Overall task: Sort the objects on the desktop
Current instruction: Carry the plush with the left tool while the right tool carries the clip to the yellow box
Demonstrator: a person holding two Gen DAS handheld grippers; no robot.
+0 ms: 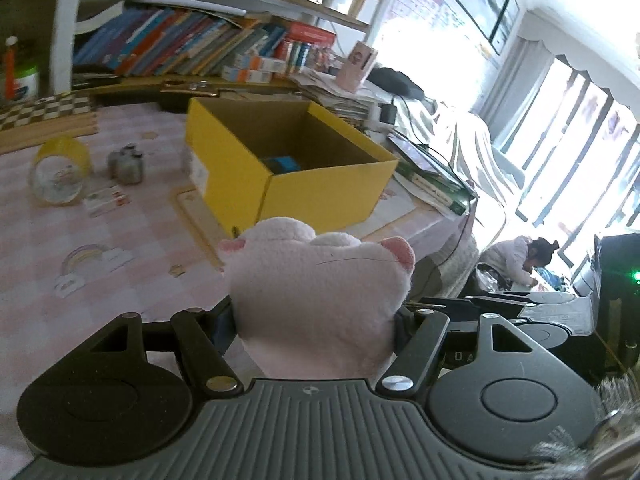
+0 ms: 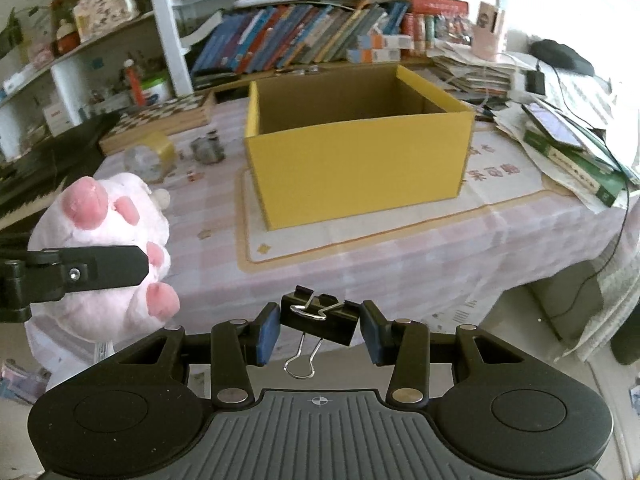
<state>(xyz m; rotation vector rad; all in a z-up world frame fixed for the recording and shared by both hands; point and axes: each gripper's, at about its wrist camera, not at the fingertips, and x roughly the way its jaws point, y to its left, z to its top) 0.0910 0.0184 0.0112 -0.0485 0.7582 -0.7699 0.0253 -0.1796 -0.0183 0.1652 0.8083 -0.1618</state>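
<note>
Plush toy faces yellow box; tape roll lies beside.

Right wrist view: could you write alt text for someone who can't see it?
A hand-held gripper pinches a black binder clip above the near edge of a table with a pink checked cloth, facing an open yellow cardboard box. At left, a second hand-held gripper holds a pink plush paw; crowded bookshelves stand behind.
</note>
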